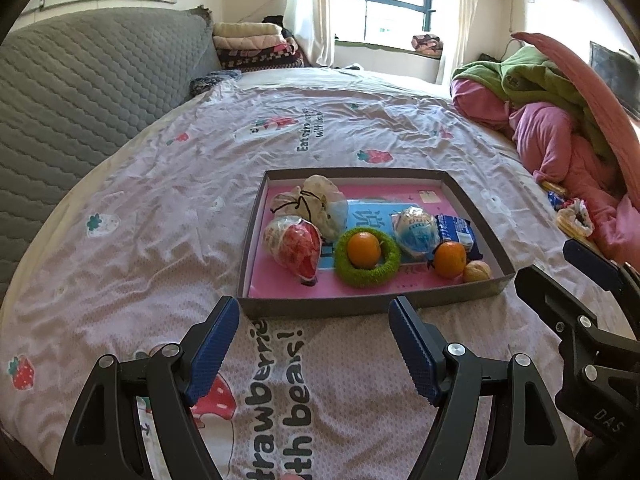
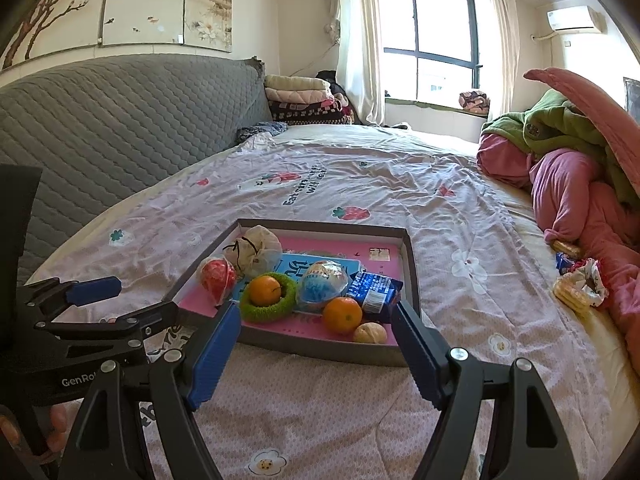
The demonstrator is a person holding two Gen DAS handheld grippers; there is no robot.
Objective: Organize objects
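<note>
A shallow grey box (image 1: 256,304) is sitting on a bed (image 1: 160,208) with a strawberry-print cover. Lying inside it are two oranges, one (image 1: 363,249) nested in a green fuzzy ring (image 1: 390,262), wrapped snacks and a blue packet (image 1: 460,230). The left hand-held gripper (image 1: 316,316) and the right hand-held gripper (image 2: 316,326) are both hovering released and empty just before the box's near wall

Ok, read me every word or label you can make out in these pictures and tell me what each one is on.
"strawberrie" and "th bear!", cut off: bedsheet print.
"Eat str... with me!", partly blurred: same sheet, farther back.
"GenRo", cut off: left gripper body.
"DAS": right gripper body.
Book cover characters, blue snack packet, bagged items: unreadable.
</note>
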